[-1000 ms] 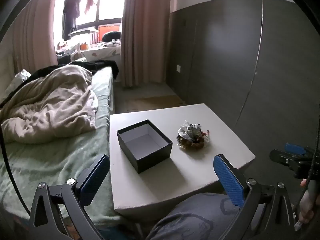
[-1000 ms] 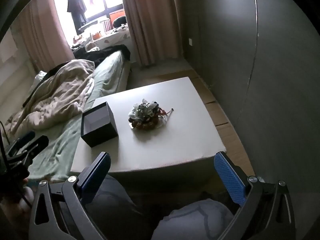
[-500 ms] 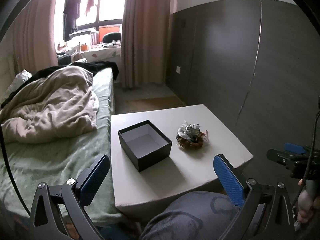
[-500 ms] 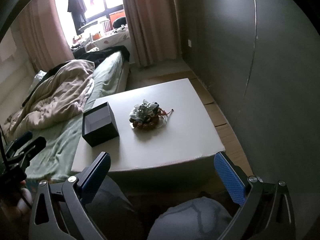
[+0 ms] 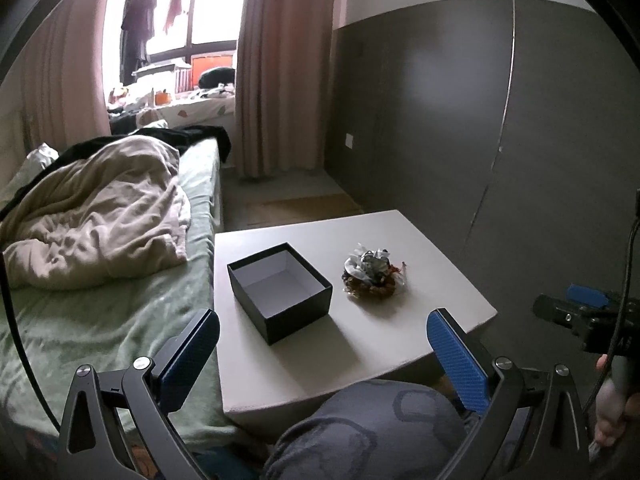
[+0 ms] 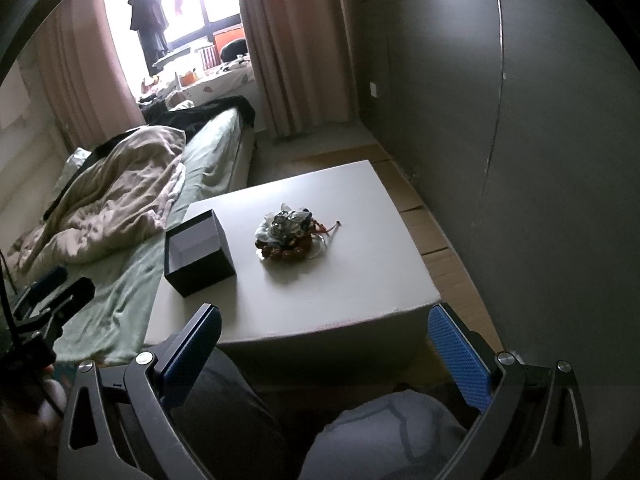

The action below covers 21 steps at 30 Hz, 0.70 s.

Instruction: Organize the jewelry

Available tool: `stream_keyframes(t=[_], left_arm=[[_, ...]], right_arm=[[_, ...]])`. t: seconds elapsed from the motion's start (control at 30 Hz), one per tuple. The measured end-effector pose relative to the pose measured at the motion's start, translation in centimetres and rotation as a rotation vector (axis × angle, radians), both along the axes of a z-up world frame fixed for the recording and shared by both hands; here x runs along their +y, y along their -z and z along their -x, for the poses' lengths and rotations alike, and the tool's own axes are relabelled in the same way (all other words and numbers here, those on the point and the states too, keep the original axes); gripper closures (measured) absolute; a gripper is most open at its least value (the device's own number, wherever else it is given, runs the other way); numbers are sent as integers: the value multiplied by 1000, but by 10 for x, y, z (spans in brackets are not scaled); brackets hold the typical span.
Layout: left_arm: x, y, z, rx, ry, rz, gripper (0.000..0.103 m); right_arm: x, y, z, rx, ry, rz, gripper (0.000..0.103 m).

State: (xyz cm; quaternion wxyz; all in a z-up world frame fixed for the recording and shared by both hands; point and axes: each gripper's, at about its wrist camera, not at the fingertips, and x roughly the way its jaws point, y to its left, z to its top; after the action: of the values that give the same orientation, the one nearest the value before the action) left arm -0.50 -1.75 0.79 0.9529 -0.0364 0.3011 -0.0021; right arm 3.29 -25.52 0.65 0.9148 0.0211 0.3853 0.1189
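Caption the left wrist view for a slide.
Open left hand-held gripper faces an empty black box beside a jewelry pile on a white table.

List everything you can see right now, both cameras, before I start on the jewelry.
jewelry pile: one heap, mixed silver, red and brown, on the table right of the box
box: one, black outside, pale inside, open and empty, on the table's left part
table: one, white, beside the bed
bed: one, green sheet, left of the table
blanket: one, beige, crumpled on the bed
curtains: pink, by the window at the back
wall panels: dark grey, right side
knees: grey trousers, below the table edge
left gripper: blue pads, open, holds nothing
right gripper: blue pads, open, holds nothing
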Motion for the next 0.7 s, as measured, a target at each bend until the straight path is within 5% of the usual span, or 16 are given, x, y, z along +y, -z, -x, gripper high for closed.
stream_keyframes(t=[0.7], left_arm=[[-6,-6,0,5,18,-3,0]], right_arm=[[1,-4,2,2,-4,-10,0]])
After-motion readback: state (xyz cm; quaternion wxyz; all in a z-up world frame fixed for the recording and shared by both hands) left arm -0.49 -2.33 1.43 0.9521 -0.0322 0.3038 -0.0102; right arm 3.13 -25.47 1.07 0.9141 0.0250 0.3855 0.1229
